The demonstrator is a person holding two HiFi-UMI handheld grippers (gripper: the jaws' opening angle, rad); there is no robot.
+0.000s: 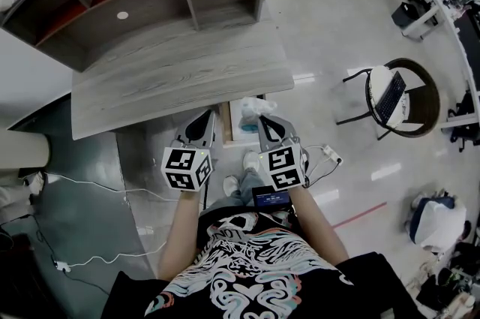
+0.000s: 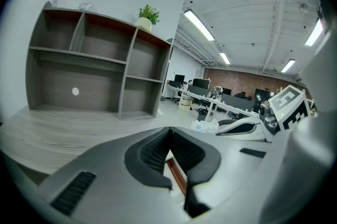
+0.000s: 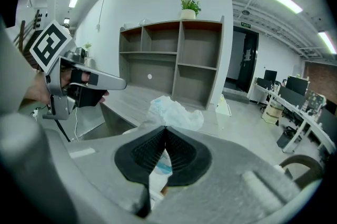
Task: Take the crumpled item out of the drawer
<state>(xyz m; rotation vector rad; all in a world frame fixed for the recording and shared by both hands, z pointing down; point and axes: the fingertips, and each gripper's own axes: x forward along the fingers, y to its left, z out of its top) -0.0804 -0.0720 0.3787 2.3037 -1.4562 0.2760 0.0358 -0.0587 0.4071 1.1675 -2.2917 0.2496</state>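
The right tongs [image 3: 166,129] are pinched shut on the crumpled item [image 3: 176,112]. It is thin, white and wrinkly like a plastic bag, with a bit of blue on it. It puffs out past the tips, over the open drawer [image 1: 226,124] at the near edge of the surface [image 1: 172,77]. The surface is gray with wood lines. The left tongs [image 2: 169,130] are closed with nothing in them, just left of the drawer's brown wooden side. Each tongs has a cube with black-and-white squares.
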